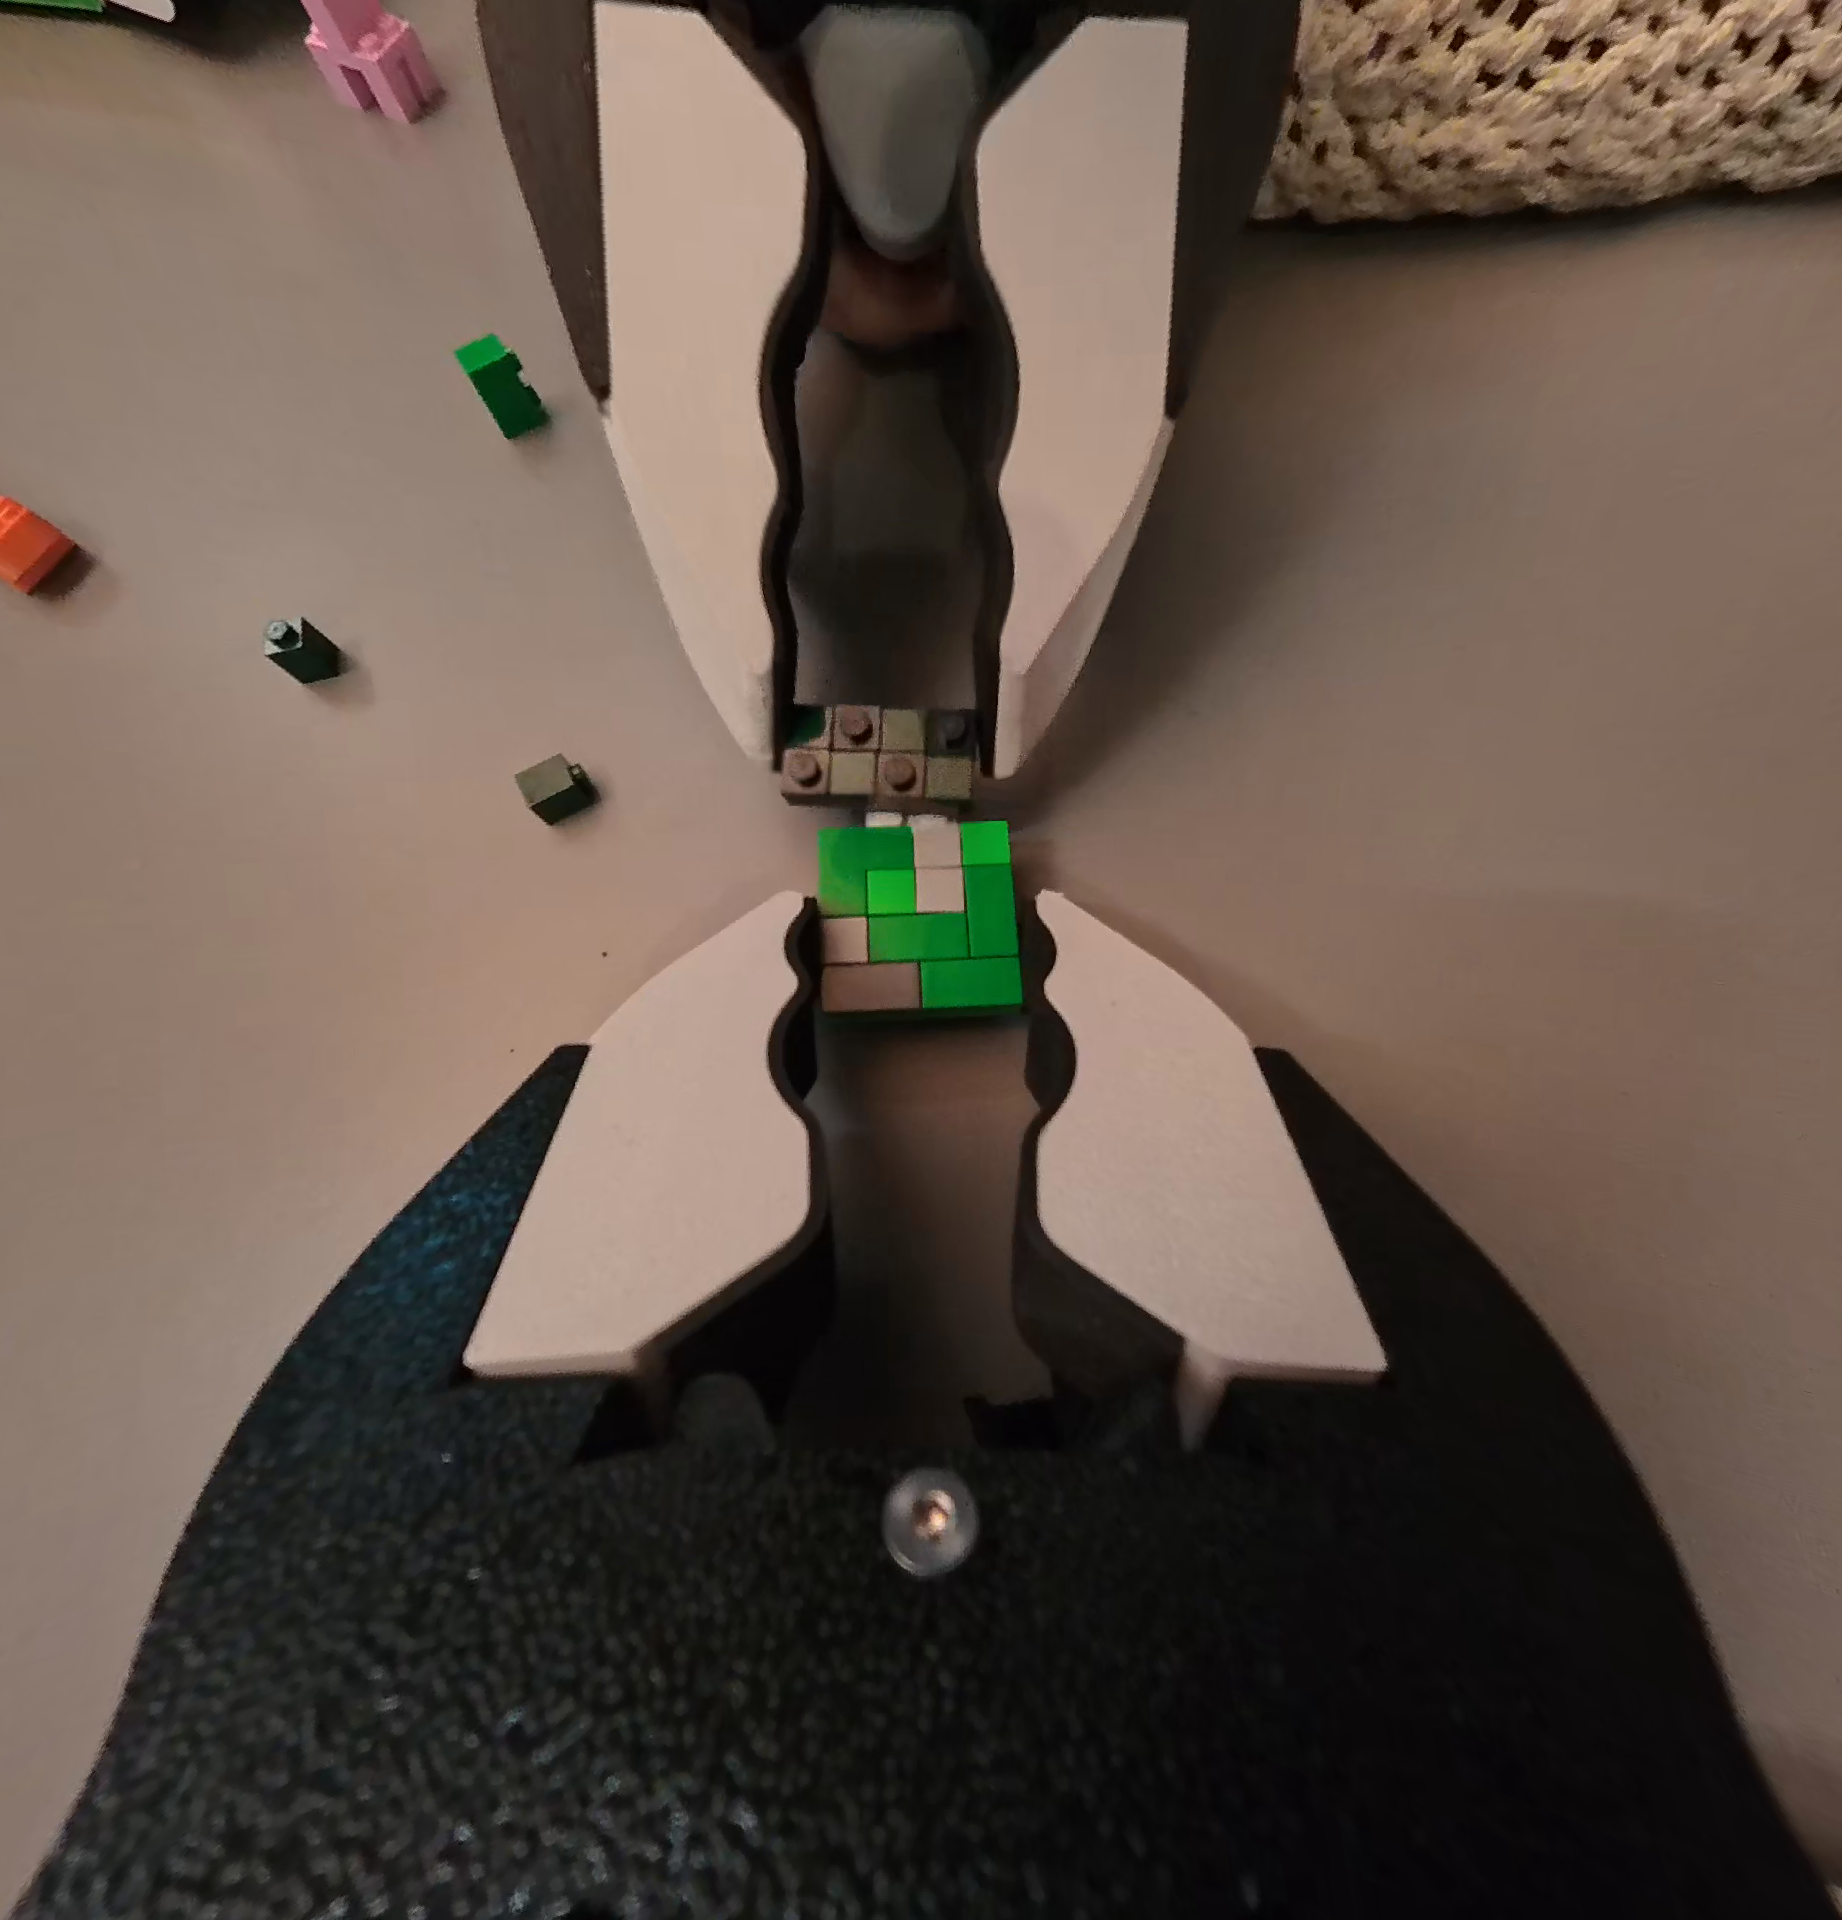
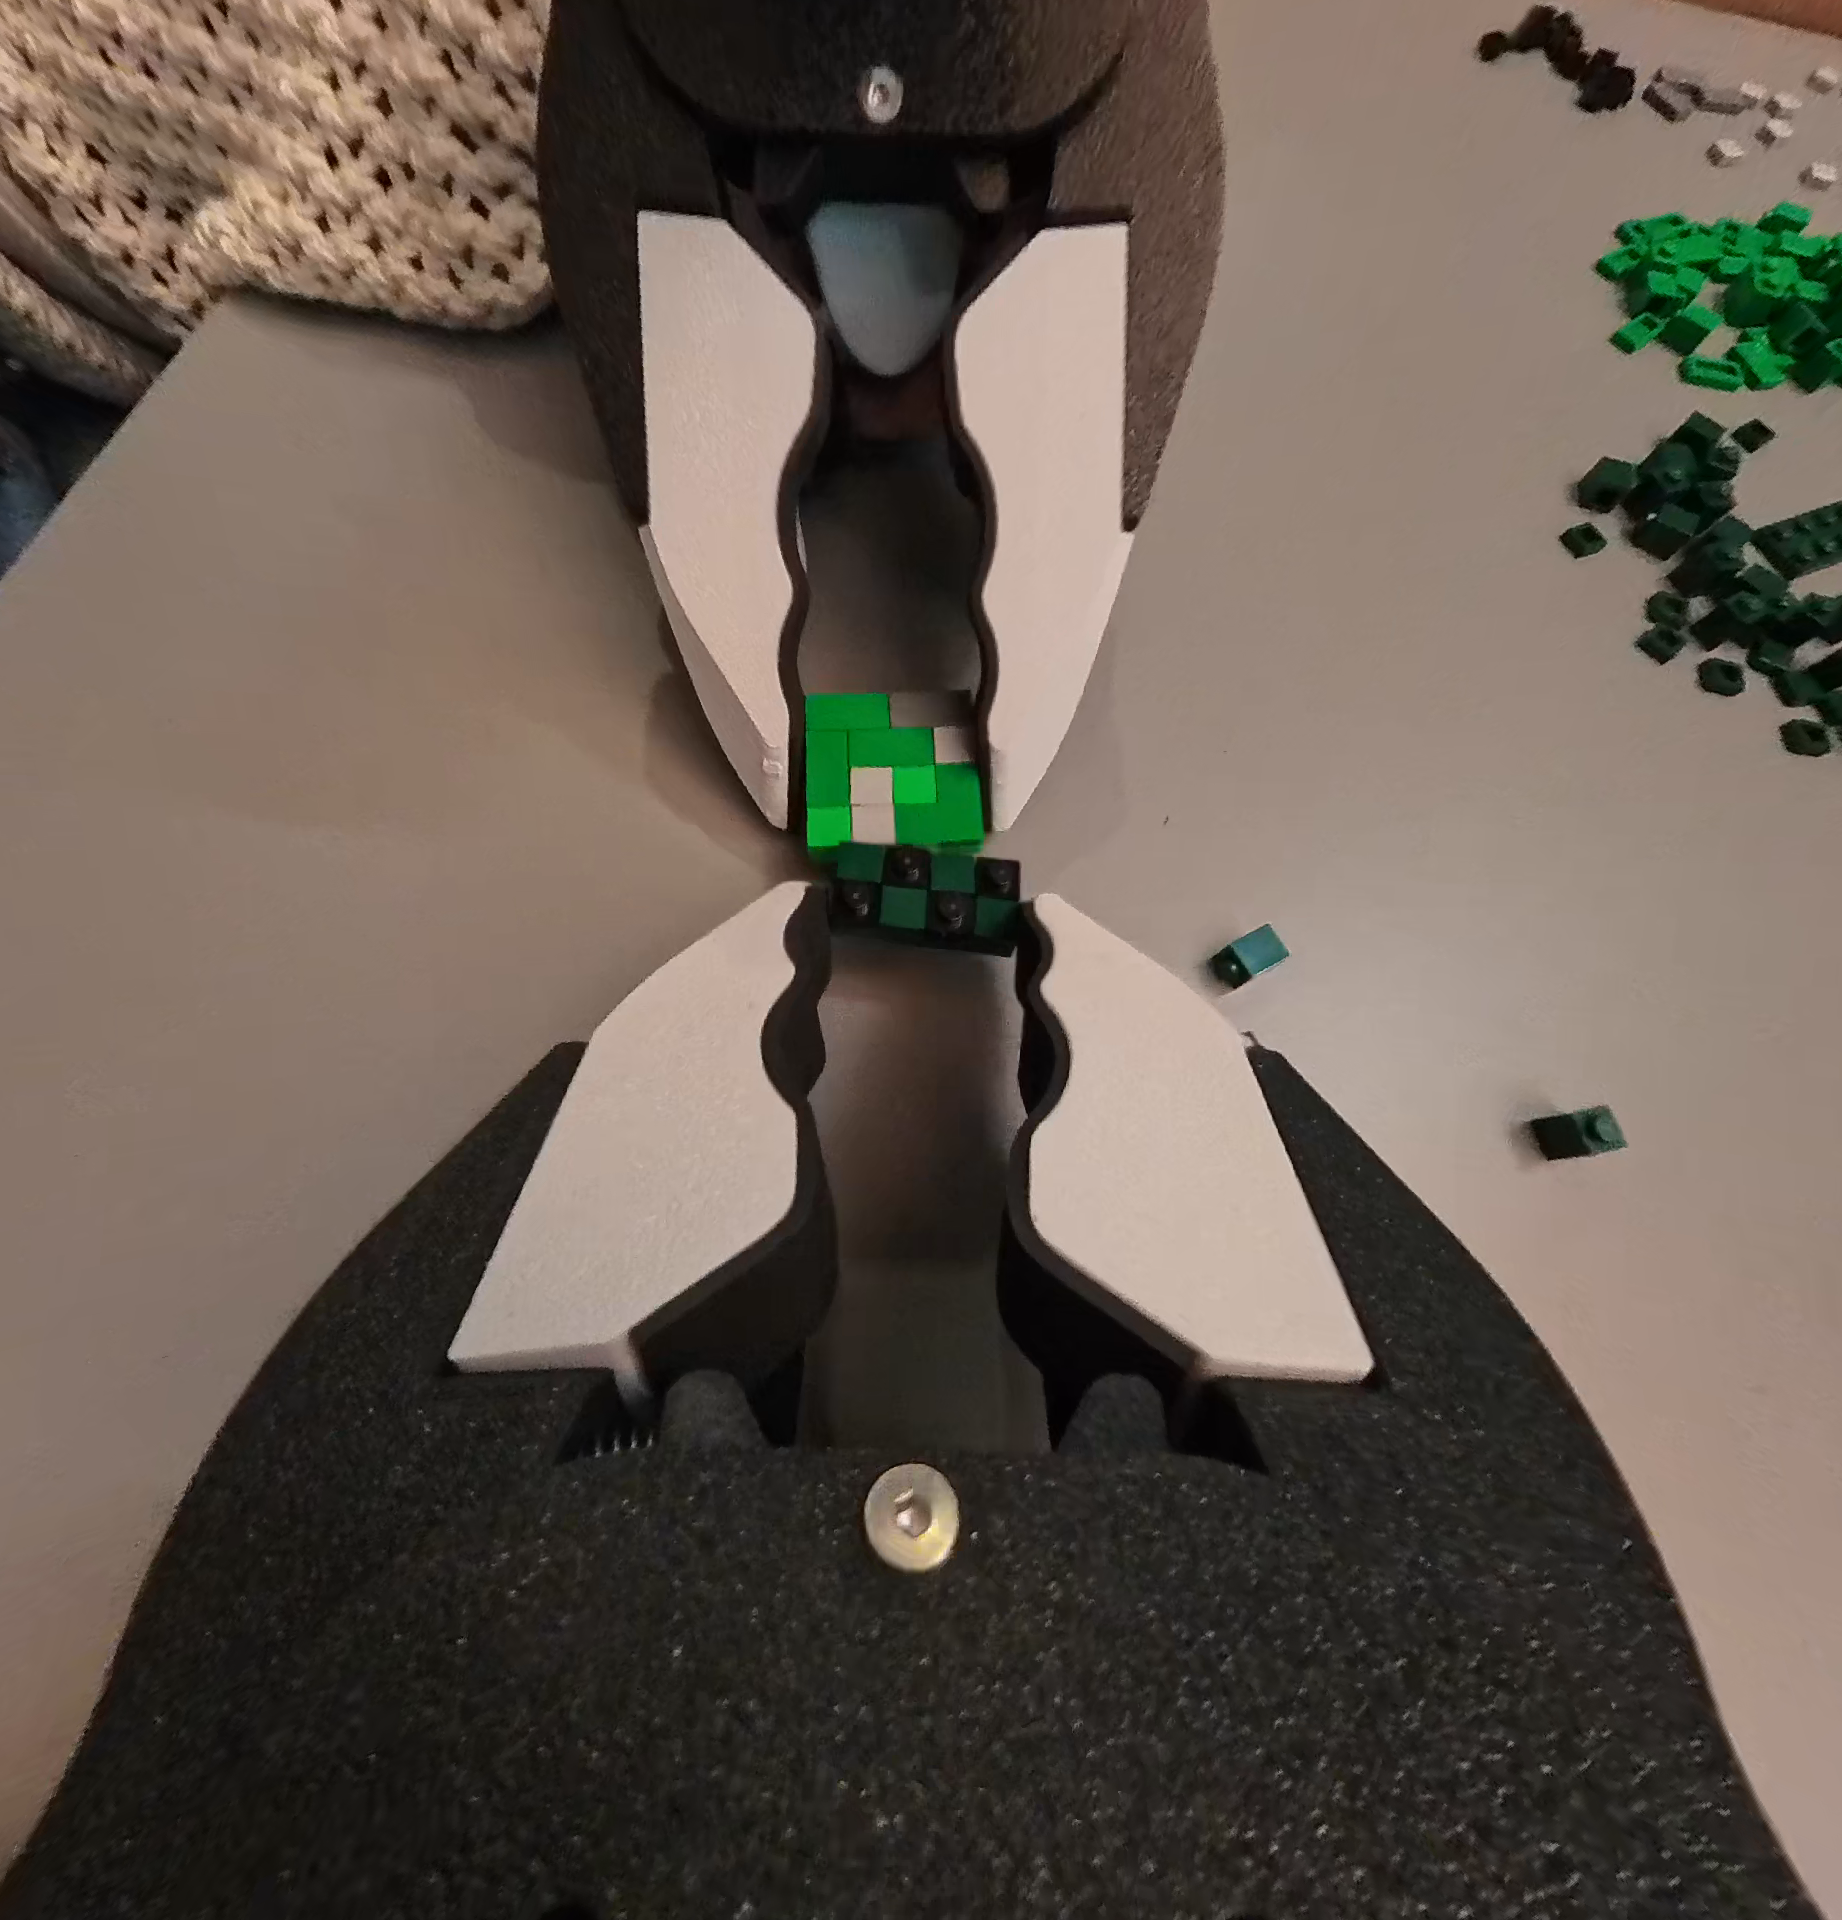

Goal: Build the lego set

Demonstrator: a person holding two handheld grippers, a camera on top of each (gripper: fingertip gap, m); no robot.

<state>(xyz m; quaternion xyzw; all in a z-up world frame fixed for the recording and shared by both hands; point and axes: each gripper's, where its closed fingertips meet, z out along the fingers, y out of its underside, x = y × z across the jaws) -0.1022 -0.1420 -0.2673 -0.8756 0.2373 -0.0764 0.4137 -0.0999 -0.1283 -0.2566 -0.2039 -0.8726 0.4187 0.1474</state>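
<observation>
Lego assemblies meet tip to tip above the bench (image 1: 1416, 727): the left tool (image 1: 922, 940) is clamped on a tiled green-and-grey block (image 1: 917, 914), the right tool (image 2: 922, 920) on a dark studded plate (image 2: 922, 904), their edges touching. Loose dark green bricks (image 2: 1748, 582), a bright green pile (image 2: 1758, 301) and a pink piece (image 1: 371, 57) lie around.

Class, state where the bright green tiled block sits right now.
The bright green tiled block sits between the left gripper's fingertips, facing the dark studded piece in the right gripper.
</observation>
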